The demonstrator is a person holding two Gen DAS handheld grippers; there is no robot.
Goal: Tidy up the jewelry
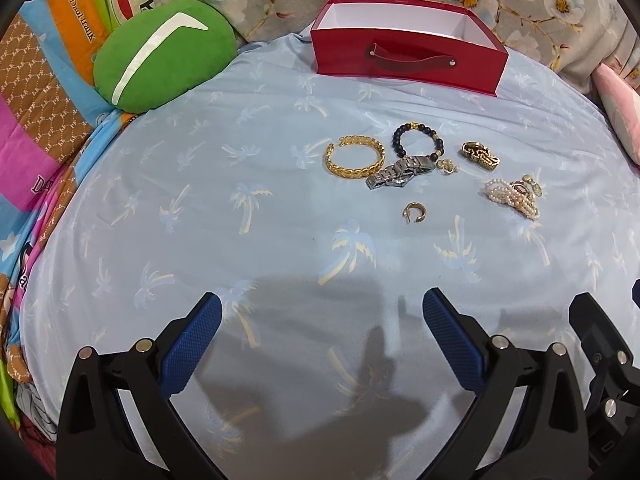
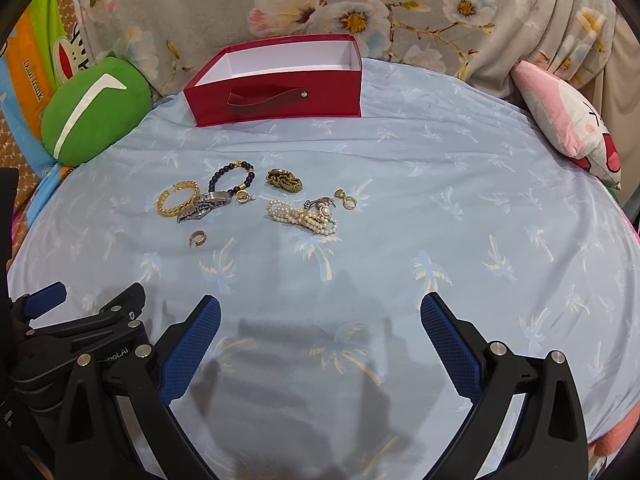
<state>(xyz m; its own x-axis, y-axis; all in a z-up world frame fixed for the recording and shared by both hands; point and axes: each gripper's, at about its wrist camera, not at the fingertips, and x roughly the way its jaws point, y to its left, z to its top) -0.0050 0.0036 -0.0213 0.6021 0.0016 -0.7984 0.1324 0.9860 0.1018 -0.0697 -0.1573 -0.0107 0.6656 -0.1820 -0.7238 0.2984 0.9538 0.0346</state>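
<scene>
Grippers both spread wide, nothing between the pads. Left gripper (image 1: 322,320) hovers low over the bed sheet (image 1: 200,220), blue pads (image 1: 192,344) apart; right gripper (image 2: 320,320) same pose, and its black frame shows at the right edge of the left wrist view. Left gripper also visible at the lower left of the right wrist view, just beside the right one. All jewelry lies ahead of both grippers, well apart from the fingertips, loose on the light blue palm-print sheet. Nearest piece: small gold ring (image 1: 414,213), ahead and slightly right of the left gripper, ahead-left of the right one. Beyond it, silver watch (image 1: 400,176) touching the gold cuff bracelet (image 1: 354,156) on its left and the black bead bracelet (image 1: 418,142) behind it. A small gold charm (image 1: 446,167) sits by the bead bracelet. Further right: black-and-gold piece (image 1: 480,154), then pearl strand bundle (image 1: 512,198) with a couple of small gold items (image 2: 346,199) next to it. Red box (image 1: 404,46) stands open-topped at the far end of the bed, white inside, handle strap facing the grippers, contents not visible. Green cushion (image 1: 160,54) to its left, pink pillow (image 2: 568,120) to its right, floral fabric (image 2: 320,0) behind.
</scene>
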